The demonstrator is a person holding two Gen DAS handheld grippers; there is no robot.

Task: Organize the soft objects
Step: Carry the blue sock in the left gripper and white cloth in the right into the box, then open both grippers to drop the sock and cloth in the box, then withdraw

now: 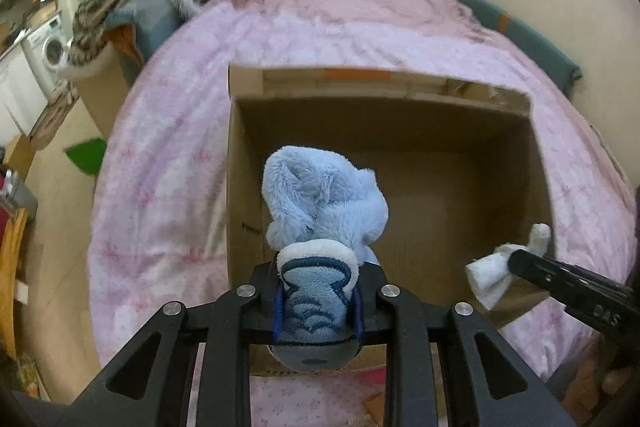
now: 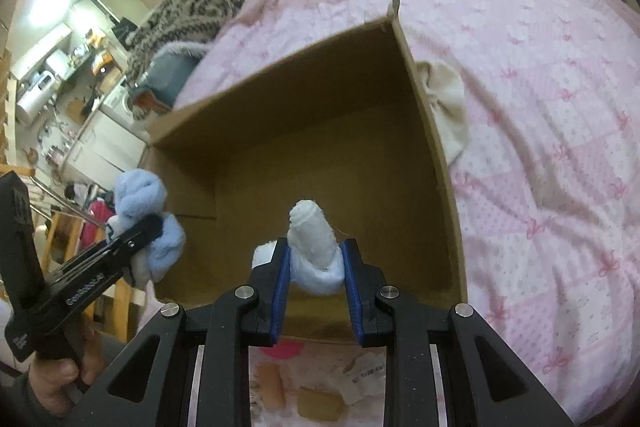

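Left wrist view: my left tongs clamp a blue plush toy, right tongs clamp a white sock, both over the empty cardboard box; cream cloth remains on the bed.

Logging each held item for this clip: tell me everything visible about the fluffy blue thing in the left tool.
The blue plush item is light blue fleece, bunched into soft folds, with a white rim and a darker blue stitched wave pattern on the part nearest the camera. It looks like a fuzzy sock or slipper; which one is unclear. The left tool is shut on its patterned end, and the fluffy bulk sticks out forward. It hangs over the near-left part of the open cardboard box, not touching the floor of the box as far as can be seen.
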